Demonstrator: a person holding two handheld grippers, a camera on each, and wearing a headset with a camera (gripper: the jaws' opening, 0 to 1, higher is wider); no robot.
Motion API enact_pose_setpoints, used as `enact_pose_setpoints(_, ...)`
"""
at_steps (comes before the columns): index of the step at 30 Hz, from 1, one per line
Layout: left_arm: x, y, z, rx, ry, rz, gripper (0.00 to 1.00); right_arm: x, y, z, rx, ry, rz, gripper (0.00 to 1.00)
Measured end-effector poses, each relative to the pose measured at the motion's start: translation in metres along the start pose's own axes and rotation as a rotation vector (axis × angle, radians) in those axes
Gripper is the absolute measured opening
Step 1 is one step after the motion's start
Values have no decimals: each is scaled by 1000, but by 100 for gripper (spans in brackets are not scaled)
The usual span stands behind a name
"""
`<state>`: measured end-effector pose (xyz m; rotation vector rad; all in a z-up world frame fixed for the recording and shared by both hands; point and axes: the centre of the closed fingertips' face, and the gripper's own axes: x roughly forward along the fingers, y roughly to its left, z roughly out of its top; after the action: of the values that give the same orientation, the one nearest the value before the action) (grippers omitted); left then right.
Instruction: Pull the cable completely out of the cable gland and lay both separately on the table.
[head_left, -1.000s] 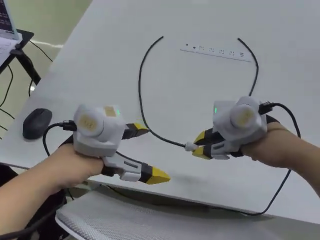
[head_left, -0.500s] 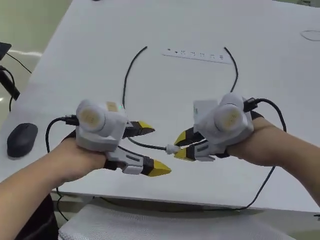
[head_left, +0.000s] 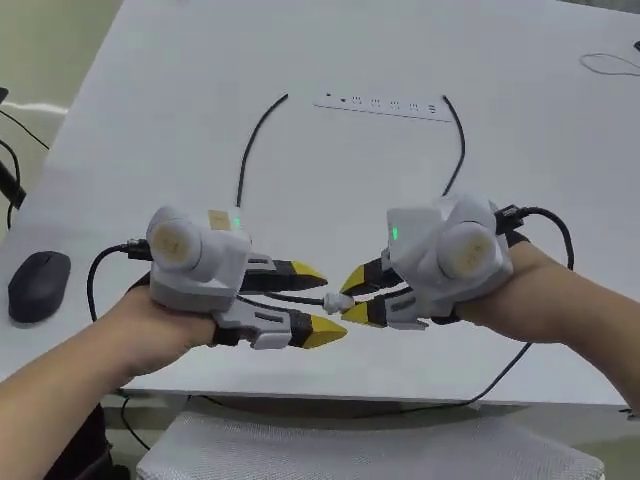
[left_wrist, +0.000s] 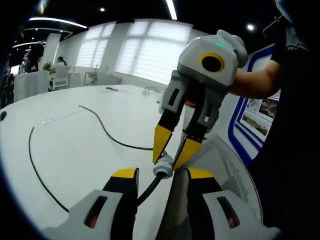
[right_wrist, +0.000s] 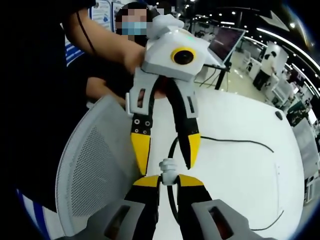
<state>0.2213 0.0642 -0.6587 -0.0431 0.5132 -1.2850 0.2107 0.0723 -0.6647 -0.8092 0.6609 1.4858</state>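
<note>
Right tongs (head_left: 353, 297) pinch the cable gland (head_left: 333, 300) — left tongs (head_left: 325, 300) straddle the cable (left_wrist: 148, 188).

Both tools share one build. The left claw (head_left: 320, 300), at the lower left of the head view, has a pale grey moulded housing, a round cap with a yellowish disc, a small green light (head_left: 237, 222) and black jaws tipped in yellow. A black lead (head_left: 110, 253) leaves its left side. The right claw (head_left: 352, 298), right of centre, matches it. At the upper right of the left gripper view the person wears a dark short-sleeved top (left_wrist: 295, 75) with white lettering.
</note>
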Motion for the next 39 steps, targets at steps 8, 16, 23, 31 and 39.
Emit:
enact_pose_setpoints(8,-1,-3,-1,-34,-23,-31,22,3,4,-1,-19,0,-10,7)
enact_pose_setpoints(16,0,-4,0,-50,-24,-44,18,1,3,0,-42,-9,-32,7)
enact_pose_setpoints(23,1,-5,-2,-71,-17,-60,16,1,4,-1,-58,-13,-48,7)
enact_pose_setpoints(31,1,-4,-3,-46,-10,-52,15,3,3,-1,-91,-24,-94,8)
enact_pose_setpoints(39,0,-8,-7,23,4,-80,15,-9,-2,6,202,-159,-40,18)
